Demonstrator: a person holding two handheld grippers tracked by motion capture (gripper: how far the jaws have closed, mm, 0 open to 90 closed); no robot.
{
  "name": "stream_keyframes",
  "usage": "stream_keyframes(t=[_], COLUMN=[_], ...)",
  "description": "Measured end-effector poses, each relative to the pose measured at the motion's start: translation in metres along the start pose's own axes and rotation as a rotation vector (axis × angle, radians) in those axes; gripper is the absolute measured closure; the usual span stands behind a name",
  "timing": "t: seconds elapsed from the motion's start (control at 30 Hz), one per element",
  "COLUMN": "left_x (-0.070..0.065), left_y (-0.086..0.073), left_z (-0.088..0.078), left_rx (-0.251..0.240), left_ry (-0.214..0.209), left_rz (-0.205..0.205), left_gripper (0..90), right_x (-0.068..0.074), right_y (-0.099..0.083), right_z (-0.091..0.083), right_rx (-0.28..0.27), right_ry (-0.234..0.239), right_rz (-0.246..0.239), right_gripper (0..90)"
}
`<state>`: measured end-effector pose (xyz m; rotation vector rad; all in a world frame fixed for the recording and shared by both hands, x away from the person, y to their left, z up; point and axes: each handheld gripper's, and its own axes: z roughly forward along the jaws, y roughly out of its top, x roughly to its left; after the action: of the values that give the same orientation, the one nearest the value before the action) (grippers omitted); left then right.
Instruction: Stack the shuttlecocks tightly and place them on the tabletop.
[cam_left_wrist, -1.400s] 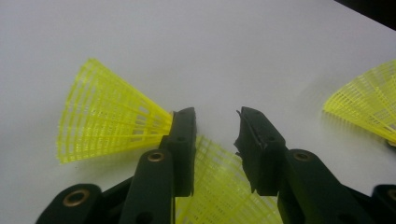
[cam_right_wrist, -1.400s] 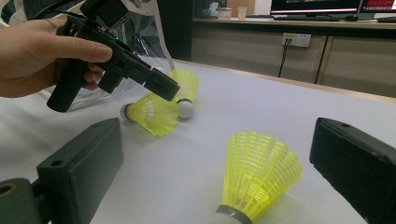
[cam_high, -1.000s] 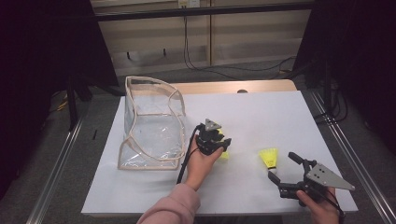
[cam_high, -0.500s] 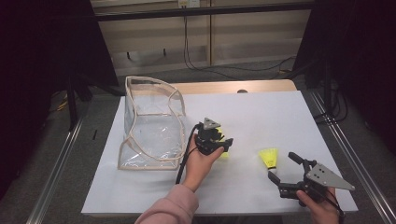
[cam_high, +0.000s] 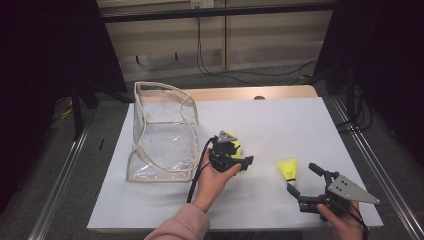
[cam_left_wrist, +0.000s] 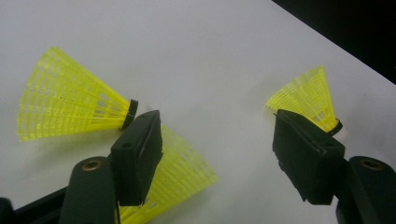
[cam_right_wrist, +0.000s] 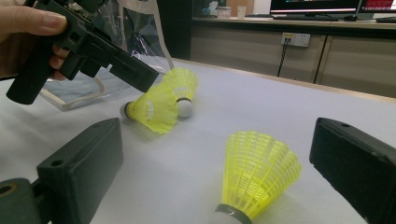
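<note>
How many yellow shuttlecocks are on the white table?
3. Two lie together under the left gripper: first shuttlecock, second shuttlecock. The third shuttlecock stands before the right gripper. More may be hidden.

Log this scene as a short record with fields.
surface: white table
container: clear bag, standing at the table's left, apart from both tongs
left tongs: open; the jaws have just been opening
yellow shuttlecock: lies under the left tongs, partly between the jaws, not pressed
second shuttlecock: on its side right beside the first
right tongs: open, low over the table
third shuttlecock: on the table just ahead of the right tongs' open jaws, untouched, cork end toward them
</note>
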<state>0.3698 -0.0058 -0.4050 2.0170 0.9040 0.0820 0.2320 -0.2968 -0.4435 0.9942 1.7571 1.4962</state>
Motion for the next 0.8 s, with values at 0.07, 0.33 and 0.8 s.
stream_keyframes(t=[0.07,0.33,0.8], left_x=[-0.001,-0.006,-0.010], left_y=[-0.001,-0.008,-0.020], left_z=[-0.002,-0.005,-0.011], left_rx=[0.001,0.019,0.039], left_ry=[-0.011,-0.047,-0.098], left_rz=[0.020,0.018,0.038], left_gripper=[30.1,22.8,14.4], right_x=[0.000,0.000,0.000], right_y=[0.000,0.000,0.000], right_z=[0.000,0.000,0.001], right_rx=[0.001,0.001,0.002], right_ry=[-0.001,-0.002,-0.001], right_rz=[0.000,0.001,-0.007], right_gripper=[2.7,2.7,2.7])
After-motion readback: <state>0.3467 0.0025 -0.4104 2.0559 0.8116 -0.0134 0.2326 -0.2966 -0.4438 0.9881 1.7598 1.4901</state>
